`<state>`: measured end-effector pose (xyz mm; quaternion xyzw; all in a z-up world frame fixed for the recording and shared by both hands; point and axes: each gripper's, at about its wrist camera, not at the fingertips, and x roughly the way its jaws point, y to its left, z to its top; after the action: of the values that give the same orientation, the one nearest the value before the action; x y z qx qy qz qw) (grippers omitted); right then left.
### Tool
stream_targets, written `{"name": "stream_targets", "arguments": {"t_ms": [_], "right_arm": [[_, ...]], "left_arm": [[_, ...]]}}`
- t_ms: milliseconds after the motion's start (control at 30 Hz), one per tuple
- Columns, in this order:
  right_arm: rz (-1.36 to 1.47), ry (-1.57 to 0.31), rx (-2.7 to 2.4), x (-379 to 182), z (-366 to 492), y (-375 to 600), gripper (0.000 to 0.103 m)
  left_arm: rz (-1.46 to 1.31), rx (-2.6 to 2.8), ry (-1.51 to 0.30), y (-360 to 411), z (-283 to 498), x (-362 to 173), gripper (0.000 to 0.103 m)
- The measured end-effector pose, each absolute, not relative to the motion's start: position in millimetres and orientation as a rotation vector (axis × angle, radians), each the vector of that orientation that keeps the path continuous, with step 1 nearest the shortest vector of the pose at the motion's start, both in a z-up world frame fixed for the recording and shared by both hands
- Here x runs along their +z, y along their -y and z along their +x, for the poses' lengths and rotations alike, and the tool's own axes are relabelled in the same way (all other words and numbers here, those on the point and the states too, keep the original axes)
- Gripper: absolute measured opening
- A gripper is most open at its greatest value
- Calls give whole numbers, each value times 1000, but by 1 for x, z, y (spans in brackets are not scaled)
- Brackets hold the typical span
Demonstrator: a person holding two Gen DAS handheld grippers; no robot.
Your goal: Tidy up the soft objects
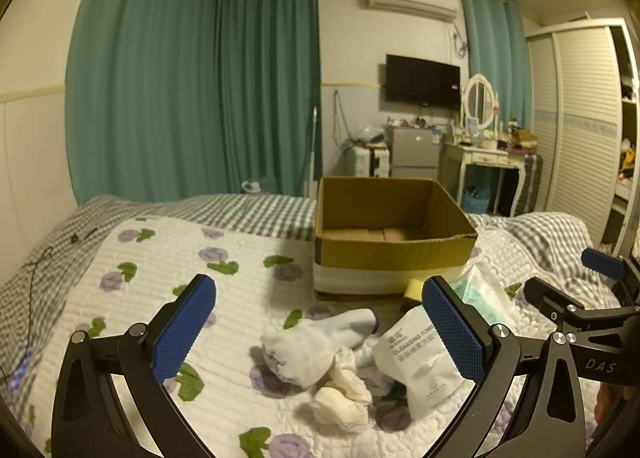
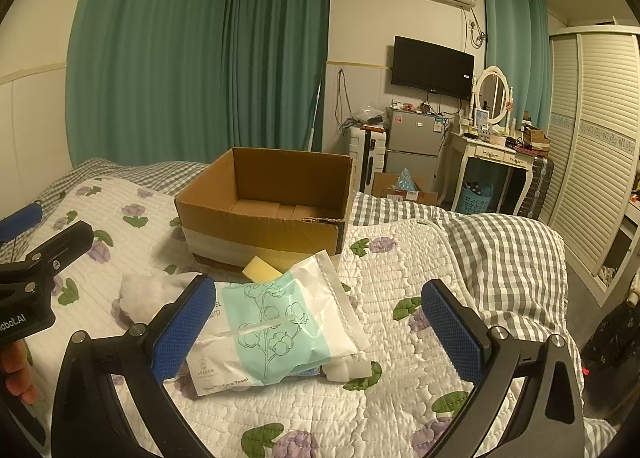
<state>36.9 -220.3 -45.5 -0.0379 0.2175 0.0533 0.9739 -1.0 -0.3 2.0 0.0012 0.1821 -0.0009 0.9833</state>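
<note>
An open, empty cardboard box (image 1: 394,246) (image 2: 264,214) stands on the flowered quilt (image 1: 168,258) (image 2: 400,270). In front of it lie a white glove (image 1: 316,342), a crumpled cream cloth (image 1: 344,390), a white cleansing-towel pack (image 1: 424,366), a teal-and-white face-towel pack (image 2: 276,326) and a yellow sponge (image 2: 262,269) (image 1: 414,291). My left gripper (image 1: 320,330) is open above the glove and cloth. My right gripper (image 2: 318,328) is open above the face-towel pack. Small white foam blocks (image 2: 348,370) lie by that pack.
A grey checked blanket (image 2: 508,254) covers the bed's far and right side. A thin black cable (image 1: 44,258) lies at the left edge. Beyond the bed stand a small fridge (image 2: 414,138), a dressing table (image 2: 496,158) and a wardrobe (image 2: 596,146).
</note>
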Motion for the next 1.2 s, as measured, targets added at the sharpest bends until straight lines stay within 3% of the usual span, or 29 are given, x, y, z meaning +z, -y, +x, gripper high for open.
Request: {"name": "stream_targets", "arguments": {"t_ms": [1200], "right_arm": [[-79,-446,106,-48,37,221,103]], "left_arm": [[4,-2,-366,0,1,0,103]]}}
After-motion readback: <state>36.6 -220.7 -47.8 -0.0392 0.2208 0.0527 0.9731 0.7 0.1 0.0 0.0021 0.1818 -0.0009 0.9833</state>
